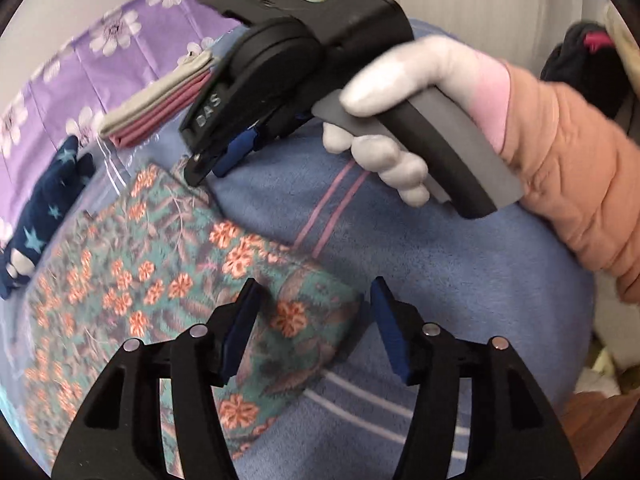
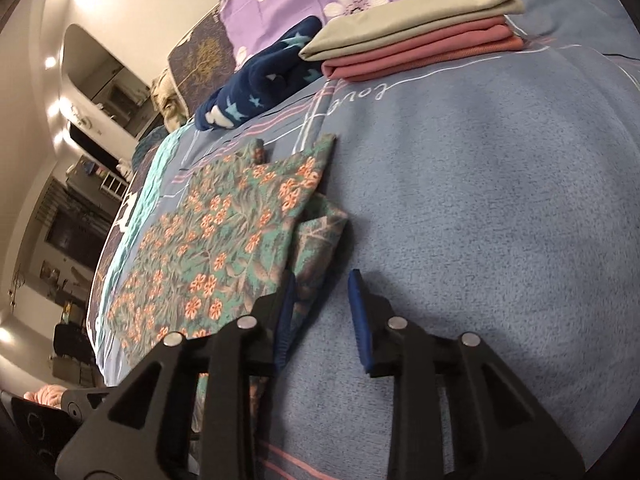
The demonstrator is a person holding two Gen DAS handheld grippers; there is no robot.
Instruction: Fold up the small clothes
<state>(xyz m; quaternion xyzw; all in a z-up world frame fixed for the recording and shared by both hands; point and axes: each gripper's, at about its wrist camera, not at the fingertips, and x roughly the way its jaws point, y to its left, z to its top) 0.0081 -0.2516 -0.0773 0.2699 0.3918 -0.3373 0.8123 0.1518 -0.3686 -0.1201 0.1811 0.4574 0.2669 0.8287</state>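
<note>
A teal cloth with orange flowers (image 1: 160, 280) lies flat on the blue blanket (image 1: 440, 260). My left gripper (image 1: 314, 312) is open, its fingers astride the cloth's near corner. My right gripper (image 1: 208, 162) shows in the left wrist view, held by a white-gloved hand, its tips at the cloth's far corner. In the right wrist view my right gripper (image 2: 322, 312) is open, with the floral cloth's (image 2: 224, 232) folded edge beside its left finger.
A stack of folded beige and pink clothes (image 2: 416, 40) sits at the blanket's far side, also seen in the left wrist view (image 1: 160, 108). A navy star-print garment (image 2: 256, 92) lies beside it. A purple flowered sheet (image 1: 100, 60) lies behind.
</note>
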